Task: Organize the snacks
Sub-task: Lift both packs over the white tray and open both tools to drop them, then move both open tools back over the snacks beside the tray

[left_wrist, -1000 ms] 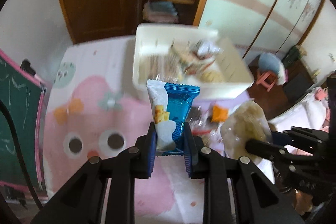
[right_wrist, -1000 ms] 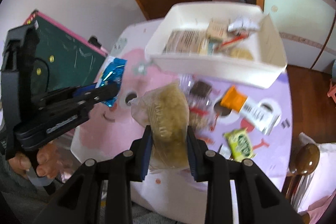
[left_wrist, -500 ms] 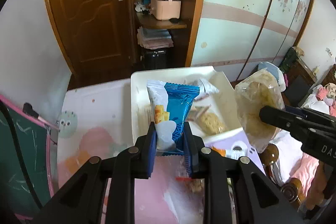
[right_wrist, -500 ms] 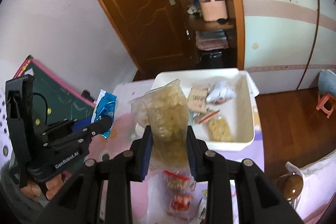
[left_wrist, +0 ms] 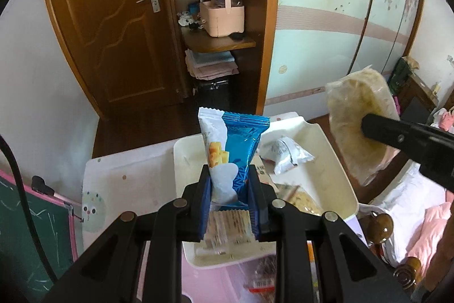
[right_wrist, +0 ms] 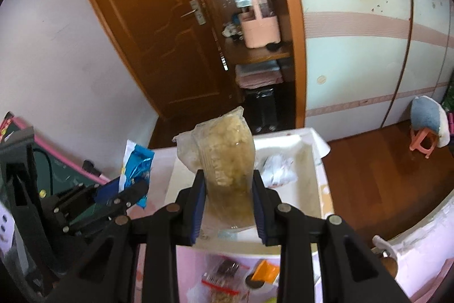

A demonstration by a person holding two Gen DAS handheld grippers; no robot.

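Note:
My left gripper (left_wrist: 229, 183) is shut on a blue and white snack packet (left_wrist: 232, 149) and holds it upright above the white bin (left_wrist: 337, 169). My right gripper (right_wrist: 228, 189) is shut on a clear bag of pale yellow snacks (right_wrist: 224, 158), also above the white bin (right_wrist: 317, 161). The bag shows at the right of the left wrist view (left_wrist: 360, 127). The blue packet shows at the left of the right wrist view (right_wrist: 137, 163). The bin holds a white wrapped snack (left_wrist: 283, 155) and several other packets.
The bin stands on a pink table (left_wrist: 127, 183). Loose snack packets (right_wrist: 264, 270) lie on the table in front of the bin. A green chalkboard (left_wrist: 25, 232) stands at the left. A brown door (left_wrist: 119, 27) and shelves are behind.
Both grippers have risen and moved forward with their snacks, from over the table to over the white bin. The bin now lies lower and closer in both views.

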